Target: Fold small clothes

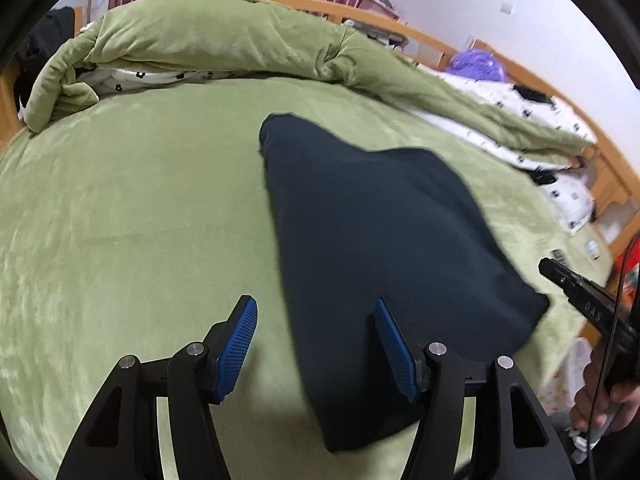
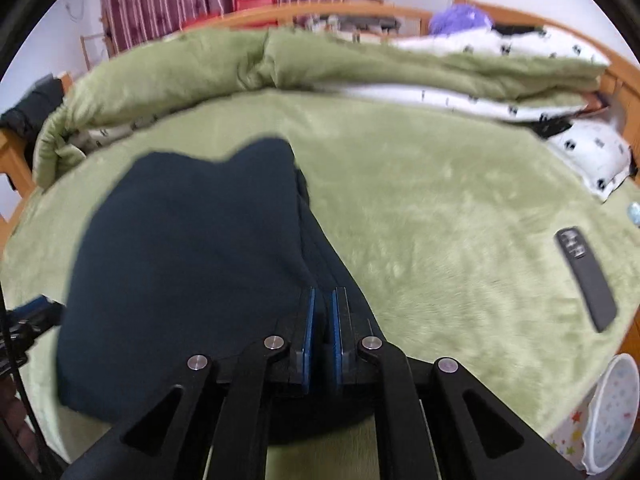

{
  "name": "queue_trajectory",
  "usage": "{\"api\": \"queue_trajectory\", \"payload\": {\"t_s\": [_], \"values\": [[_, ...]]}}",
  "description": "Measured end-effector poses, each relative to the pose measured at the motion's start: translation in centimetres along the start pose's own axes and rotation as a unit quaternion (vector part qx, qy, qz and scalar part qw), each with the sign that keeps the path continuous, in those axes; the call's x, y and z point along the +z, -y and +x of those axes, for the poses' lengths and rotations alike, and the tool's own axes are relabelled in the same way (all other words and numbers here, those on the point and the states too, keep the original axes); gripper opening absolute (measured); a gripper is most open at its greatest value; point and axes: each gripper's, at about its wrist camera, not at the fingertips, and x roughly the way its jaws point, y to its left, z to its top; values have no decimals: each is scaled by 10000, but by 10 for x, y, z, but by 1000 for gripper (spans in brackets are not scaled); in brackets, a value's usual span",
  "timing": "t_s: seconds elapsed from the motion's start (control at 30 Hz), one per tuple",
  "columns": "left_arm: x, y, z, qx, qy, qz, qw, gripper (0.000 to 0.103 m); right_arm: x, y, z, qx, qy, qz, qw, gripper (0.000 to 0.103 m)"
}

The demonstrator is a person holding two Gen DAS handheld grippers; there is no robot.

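A dark navy garment [image 1: 380, 248] lies folded on the green blanket [image 1: 140, 220] of a bed. My left gripper [image 1: 316, 320] hovers over its near left edge. The jaws stand open: the blue pad [image 1: 240, 340] on the left is over bare blanket and the other is over the cloth, with nothing pinched. My right gripper [image 1: 560, 280] comes in from the right at the garment's near right corner. In the right wrist view the right gripper [image 2: 324, 316] has its pads nearly together. Folds of the garment [image 2: 188, 260] along its right edge run in between them.
A rolled green quilt [image 1: 224, 36] with white patterned lining lies along the back of the bed. A black remote [image 2: 584, 280] rests on the blanket at the right, near a white pillow [image 2: 592, 156]. A wooden bed frame [image 1: 432, 36] borders the bed. A person's hand [image 1: 600, 396] holds the right gripper.
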Motion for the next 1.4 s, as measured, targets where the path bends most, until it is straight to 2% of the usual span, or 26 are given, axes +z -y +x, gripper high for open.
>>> {"api": "queue_trajectory", "payload": {"t_s": [0.07,0.13,0.2,0.3,0.47,0.53,0.57,0.73,0.83,1.4], "values": [[-1,3,-17,-13,156,-3,9999,61,3,-5,-22,-45,154,-87,9998,17],[-1,9,-39,2,324,48,9995,64,3,-6,-44,-67,295,-90,9995,35],[-1,18,-59,115,457,174,9987,64,0,-6,-62,4,347,-14,9994,45],[1,30,-85,379,577,280,9972,64,1,-12,-90,254,293,-43,9992,46],[2,42,-117,641,781,412,9940,79,-6,-25,-124,322,329,-142,9988,46],[1,44,-127,693,828,462,9931,79,-11,-26,-134,249,282,-145,9992,58],[0,45,-132,705,848,466,9928,79,-12,-26,-137,257,258,-148,9992,60],[-5,48,-151,784,954,479,9912,79,-19,-24,-160,291,449,-118,9985,84],[-9,53,-157,848,978,523,9902,79,-22,-24,-169,244,465,-134,9985,87],[-21,63,-173,790,1091,579,9892,79,-33,-23,-192,151,503,-216,9984,87]]}}
